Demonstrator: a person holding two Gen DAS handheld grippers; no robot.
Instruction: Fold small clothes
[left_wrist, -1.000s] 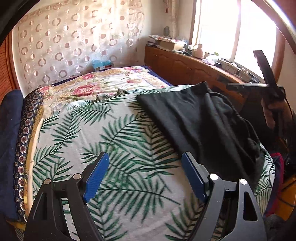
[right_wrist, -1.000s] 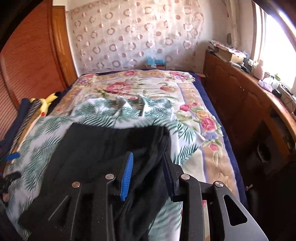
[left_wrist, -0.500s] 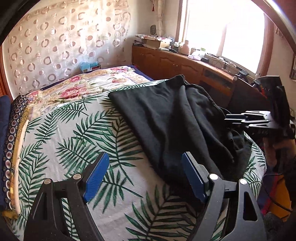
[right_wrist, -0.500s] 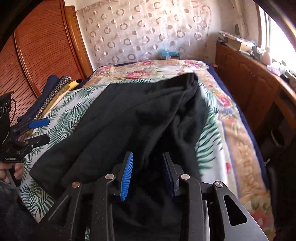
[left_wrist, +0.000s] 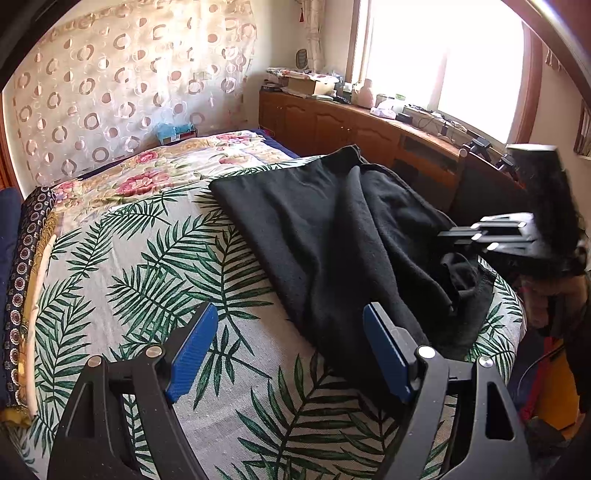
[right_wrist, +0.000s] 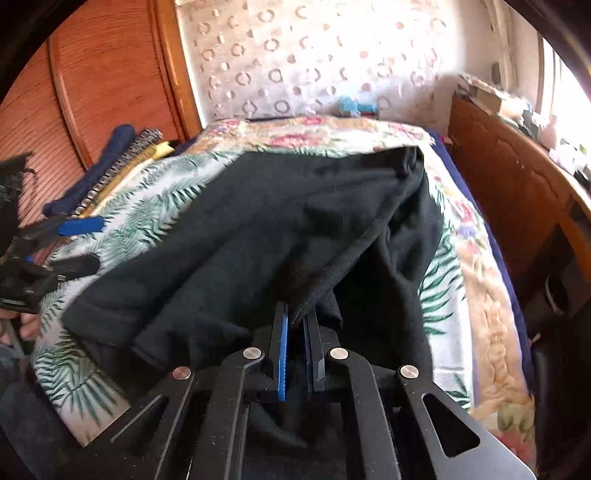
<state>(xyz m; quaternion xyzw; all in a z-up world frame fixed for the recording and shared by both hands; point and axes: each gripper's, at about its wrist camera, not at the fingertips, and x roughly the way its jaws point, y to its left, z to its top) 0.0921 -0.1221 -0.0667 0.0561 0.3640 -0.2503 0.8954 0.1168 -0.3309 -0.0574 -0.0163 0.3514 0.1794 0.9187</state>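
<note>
A black garment (left_wrist: 332, 229) lies rumpled across the palm-leaf bed sheet (left_wrist: 147, 277), its near end bunched at the bed's edge. My left gripper (left_wrist: 290, 314) hovers open over the sheet; its right finger is over the garment's near left edge, and nothing is between the blue pads (left_wrist: 192, 350). From the right wrist view the left gripper (right_wrist: 85, 245) shows open at the far left. My right gripper (right_wrist: 295, 314) is shut on a raised fold of the black garment (right_wrist: 258, 229), cloth pinched between its pads. In the left wrist view the right gripper (left_wrist: 447, 234) reaches in from the right, held by a hand.
A wooden sideboard (left_wrist: 351, 125) with clutter runs under the window to the right of the bed. Rolled dark and patterned fabrics (left_wrist: 22, 258) lie along the bed's left side. A wooden wardrobe (right_wrist: 92, 92) stands behind them. A floral quilt (left_wrist: 166, 170) covers the far half.
The right gripper's jaws went from apart to shut on a fold of the black garment, lifting it slightly. The left gripper stayed open and edged toward the garment.
</note>
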